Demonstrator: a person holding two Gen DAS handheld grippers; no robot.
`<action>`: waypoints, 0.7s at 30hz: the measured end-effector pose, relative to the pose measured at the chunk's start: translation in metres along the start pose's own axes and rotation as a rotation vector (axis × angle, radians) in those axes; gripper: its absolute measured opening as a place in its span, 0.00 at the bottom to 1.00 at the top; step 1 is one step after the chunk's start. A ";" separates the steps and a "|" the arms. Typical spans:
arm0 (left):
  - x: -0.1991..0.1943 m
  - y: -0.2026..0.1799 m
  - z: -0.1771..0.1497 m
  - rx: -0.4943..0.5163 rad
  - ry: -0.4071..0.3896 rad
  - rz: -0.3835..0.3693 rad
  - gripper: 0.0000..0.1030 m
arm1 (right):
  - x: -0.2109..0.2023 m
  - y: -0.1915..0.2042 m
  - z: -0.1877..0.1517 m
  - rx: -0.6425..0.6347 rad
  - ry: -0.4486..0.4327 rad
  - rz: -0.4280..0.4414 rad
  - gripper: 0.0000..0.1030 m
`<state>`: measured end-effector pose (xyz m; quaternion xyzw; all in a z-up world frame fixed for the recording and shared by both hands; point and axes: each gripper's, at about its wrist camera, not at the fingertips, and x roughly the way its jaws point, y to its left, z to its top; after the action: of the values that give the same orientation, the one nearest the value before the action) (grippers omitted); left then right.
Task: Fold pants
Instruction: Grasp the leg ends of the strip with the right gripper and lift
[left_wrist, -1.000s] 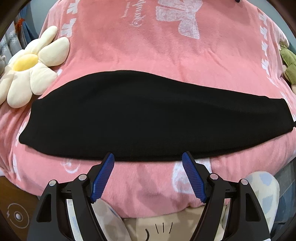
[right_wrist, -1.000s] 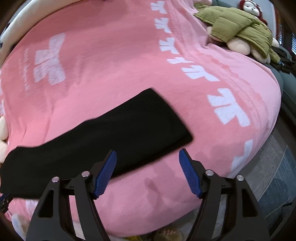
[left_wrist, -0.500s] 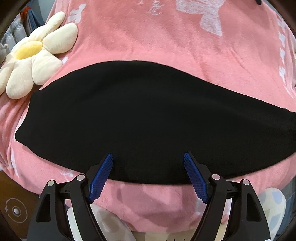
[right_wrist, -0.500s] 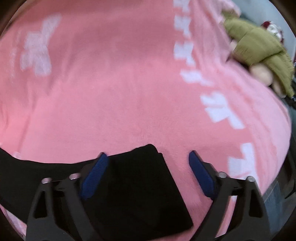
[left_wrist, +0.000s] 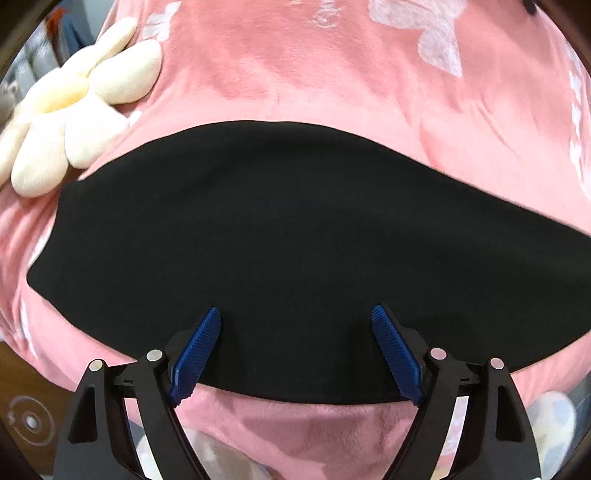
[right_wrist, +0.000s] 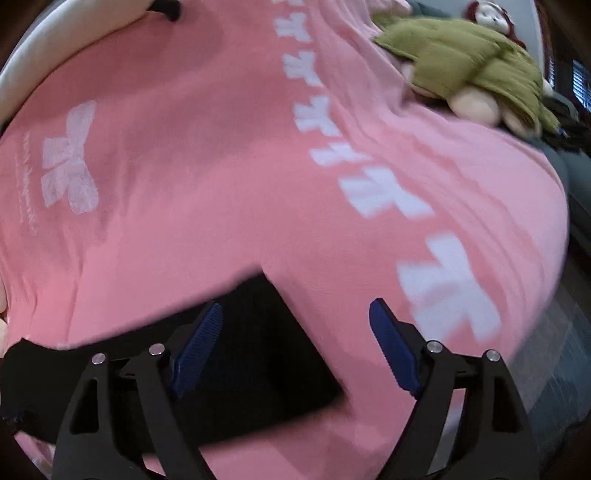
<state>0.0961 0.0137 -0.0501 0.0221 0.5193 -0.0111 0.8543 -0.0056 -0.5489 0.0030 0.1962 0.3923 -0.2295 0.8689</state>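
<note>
Both tongs closer to pants than second ago; left pair now over near edge, right pair over pant end.

Progress, my judgement: pants (left_wrist: 295, 240) lie flat on pink bed (left_wrist: 332, 74) as one long strip, seemingly already halved lengthwise. Crosswise fold not yet begun.

Left tongs (left_wrist: 295, 321): wide open, gripping nothing; contact with cloth unclear.

Right tongs (right_wrist: 295, 314): wide open, empty, straddling end corner of pants (right_wrist: 266, 354). View blurred.

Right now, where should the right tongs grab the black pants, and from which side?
Take the black pants at the free narrow end, near its corner. Bring the right tongs in from the right, low over the pink blanket: the cloth lies flat, and only that edge gives the open jaws something to pinch.
</note>
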 end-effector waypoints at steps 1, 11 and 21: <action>-0.001 0.004 0.000 -0.019 0.001 -0.014 0.79 | 0.002 -0.003 -0.006 0.007 0.022 0.020 0.78; -0.021 0.063 0.002 -0.175 -0.051 -0.013 0.79 | 0.024 0.011 -0.025 0.112 0.104 0.196 0.16; 0.007 0.090 -0.001 -0.229 0.016 -0.033 0.79 | -0.055 0.250 -0.044 -0.229 0.133 0.706 0.17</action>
<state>0.1023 0.1041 -0.0541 -0.0841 0.5241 0.0344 0.8468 0.0739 -0.3085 0.0590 0.2355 0.3792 0.1428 0.8834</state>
